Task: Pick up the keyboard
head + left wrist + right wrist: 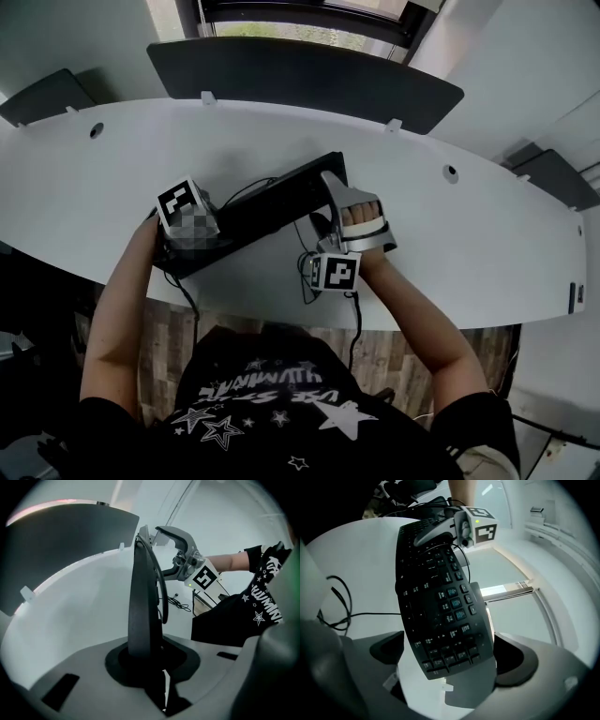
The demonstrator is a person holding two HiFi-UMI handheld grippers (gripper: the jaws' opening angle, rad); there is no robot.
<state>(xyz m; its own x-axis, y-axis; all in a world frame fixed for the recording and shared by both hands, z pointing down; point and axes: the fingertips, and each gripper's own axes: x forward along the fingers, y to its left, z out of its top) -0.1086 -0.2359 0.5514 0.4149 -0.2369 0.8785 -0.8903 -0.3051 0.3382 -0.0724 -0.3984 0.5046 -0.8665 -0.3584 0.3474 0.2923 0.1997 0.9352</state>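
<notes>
A black keyboard hangs slantwise above the white desk, one gripper at each end. My left gripper clamps its left end; in the left gripper view the keyboard stands edge-on between the jaws of my left gripper. My right gripper holds the right end. The right gripper view shows the key face of the keyboard, its near end pinched in my right gripper. Each gripper view shows the other gripper at the far end.
The curved white desk has a dark partition panel along its far edge. The keyboard's black cable trails over the near desk edge and loops on the desk. Wooden floor lies under the desk.
</notes>
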